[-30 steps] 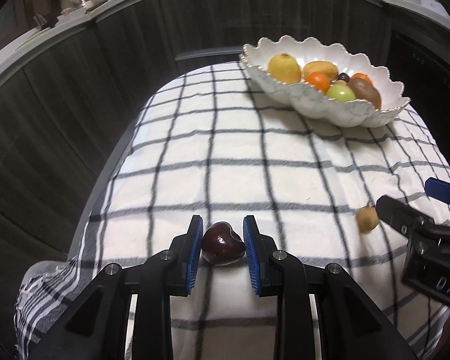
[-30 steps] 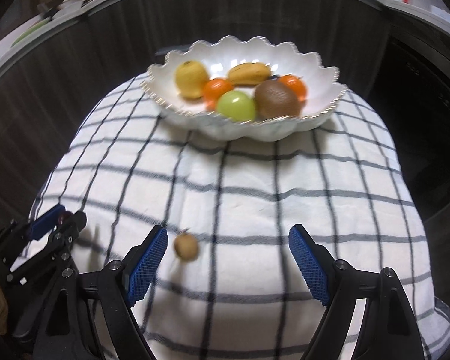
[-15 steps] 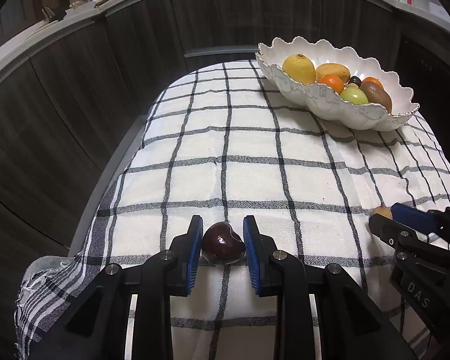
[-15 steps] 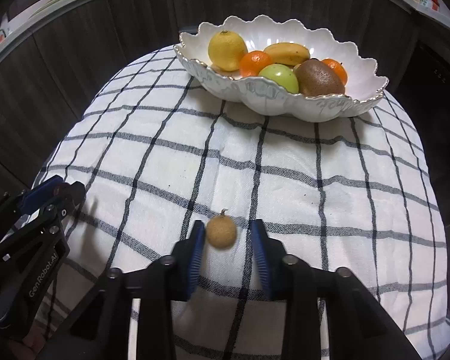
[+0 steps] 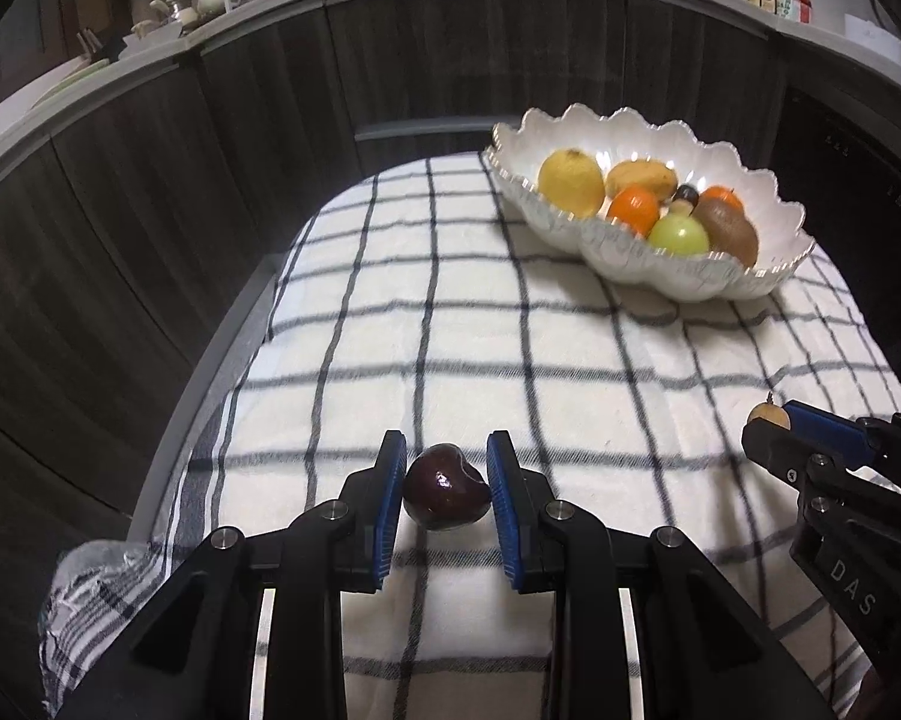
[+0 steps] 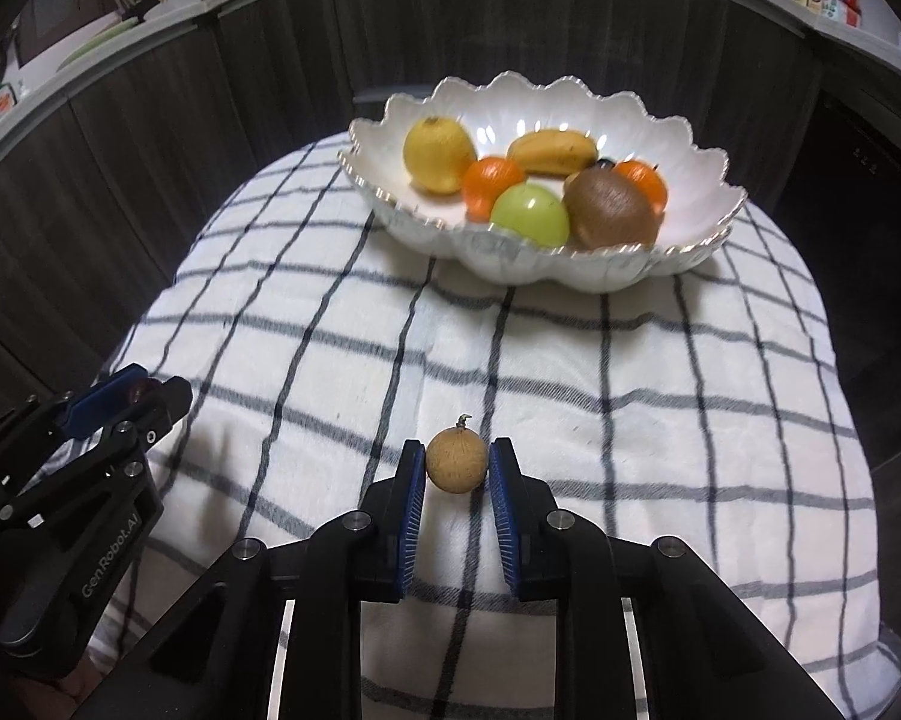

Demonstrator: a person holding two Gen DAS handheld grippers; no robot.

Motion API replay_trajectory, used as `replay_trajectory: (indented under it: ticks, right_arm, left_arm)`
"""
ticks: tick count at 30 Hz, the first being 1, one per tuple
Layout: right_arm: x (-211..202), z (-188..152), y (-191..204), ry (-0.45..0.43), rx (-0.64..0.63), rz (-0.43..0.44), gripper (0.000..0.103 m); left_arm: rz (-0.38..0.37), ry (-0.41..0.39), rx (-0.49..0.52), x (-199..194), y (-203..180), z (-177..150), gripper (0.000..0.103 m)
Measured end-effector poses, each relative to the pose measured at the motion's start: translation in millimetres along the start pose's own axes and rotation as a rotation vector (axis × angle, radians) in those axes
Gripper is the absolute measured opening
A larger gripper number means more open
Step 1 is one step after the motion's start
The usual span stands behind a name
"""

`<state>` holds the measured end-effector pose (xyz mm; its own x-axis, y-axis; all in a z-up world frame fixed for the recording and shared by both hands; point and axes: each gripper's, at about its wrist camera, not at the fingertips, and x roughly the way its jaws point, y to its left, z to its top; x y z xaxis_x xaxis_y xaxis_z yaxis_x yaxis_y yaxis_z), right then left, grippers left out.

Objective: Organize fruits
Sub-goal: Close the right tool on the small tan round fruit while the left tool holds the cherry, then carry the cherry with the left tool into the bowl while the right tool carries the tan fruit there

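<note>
My left gripper (image 5: 447, 477) is shut on a dark red cherry (image 5: 446, 495) and holds it above the checked cloth (image 5: 510, 348). My right gripper (image 6: 456, 474) is shut on a small tan longan (image 6: 456, 459) with a short stem, held above the cloth (image 6: 630, 372). The white scalloped fruit bowl (image 5: 690, 276) stands at the far right of the table, with a lemon (image 5: 570, 181), oranges, a green apple, a kiwi and other fruit in it. In the right wrist view the bowl (image 6: 570, 270) is straight ahead.
Dark wood cabinet panels (image 5: 150, 210) curve round behind and to the left of the table. A counter (image 5: 168, 18) above them carries crockery and bottles. The cloth hangs over the table's left edge (image 5: 210, 372). Each gripper shows at the side of the other's view.
My right gripper has closed from wide open onto the longan and lifted it. My left gripper kept hold of the cherry and has risen a little.
</note>
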<state>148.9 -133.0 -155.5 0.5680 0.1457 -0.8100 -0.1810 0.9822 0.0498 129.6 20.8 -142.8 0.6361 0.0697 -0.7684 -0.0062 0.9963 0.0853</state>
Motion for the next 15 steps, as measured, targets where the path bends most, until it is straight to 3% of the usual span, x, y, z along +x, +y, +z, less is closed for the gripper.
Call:
replay_trajectory:
  ticks: [15]
  right_arm:
    - [-29.3, 58.8, -38.5, -0.117, 0.044, -0.04, 0.023]
  left_arm:
    - [-0.072, -0.126, 0.041, -13.1, -33.9, 81.2, 0.028]
